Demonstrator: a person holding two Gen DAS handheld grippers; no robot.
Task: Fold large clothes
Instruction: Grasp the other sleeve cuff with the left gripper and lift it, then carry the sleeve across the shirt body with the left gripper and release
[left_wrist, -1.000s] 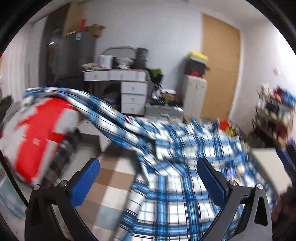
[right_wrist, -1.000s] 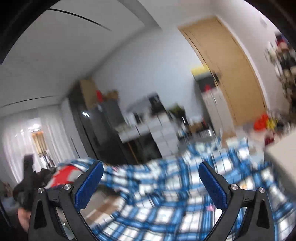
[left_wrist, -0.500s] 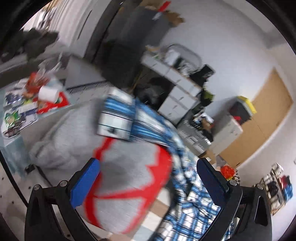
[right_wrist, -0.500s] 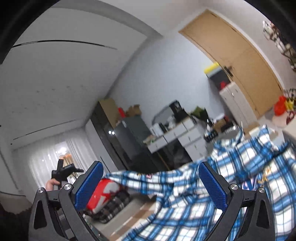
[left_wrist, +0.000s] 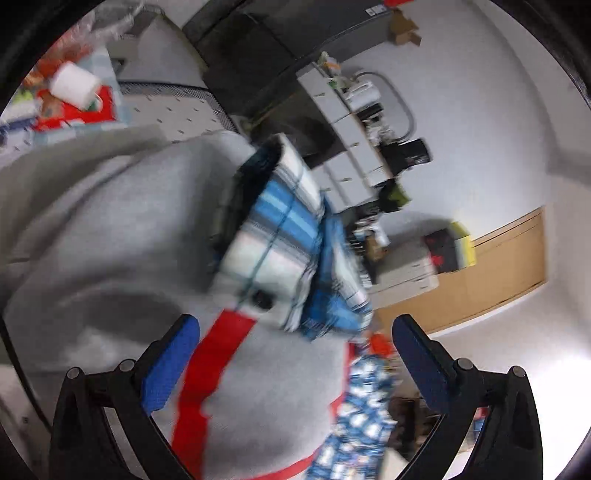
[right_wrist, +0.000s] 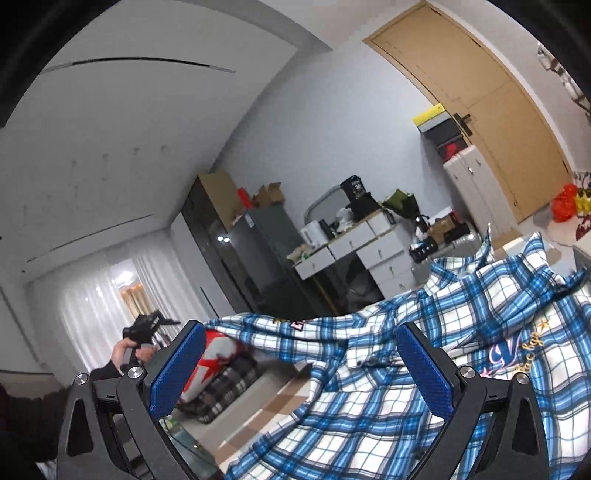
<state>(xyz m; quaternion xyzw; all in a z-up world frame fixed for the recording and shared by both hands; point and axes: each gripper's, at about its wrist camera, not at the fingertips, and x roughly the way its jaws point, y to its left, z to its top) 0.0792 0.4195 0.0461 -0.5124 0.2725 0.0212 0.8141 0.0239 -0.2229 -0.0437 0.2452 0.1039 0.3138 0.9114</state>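
A blue and white plaid shirt (right_wrist: 436, 373) lies spread out in the right wrist view, one sleeve stretched left over a grey and red bundle (right_wrist: 214, 358). My right gripper (right_wrist: 299, 365) is open above the shirt and holds nothing. In the left wrist view the sleeve cuff (left_wrist: 284, 236) with a dark button lies over the grey and red garment (left_wrist: 122, 266), just beyond my open, empty left gripper (left_wrist: 295, 362). The left gripper also shows far left in the right wrist view (right_wrist: 147, 326), held in a hand.
A white drawer desk (right_wrist: 354, 243) with clutter, a dark fridge (right_wrist: 258, 251) and a wooden door (right_wrist: 491, 99) stand behind. A toilet roll (left_wrist: 75, 85) and red packets lie on a dotted surface at the left. Checked floor tiles (right_wrist: 266, 413) show under the shirt.
My left gripper has swung left and rolled, closing on the sleeve cuff over the grey and red garment. My right gripper has tilted slightly; the shirt lies still.
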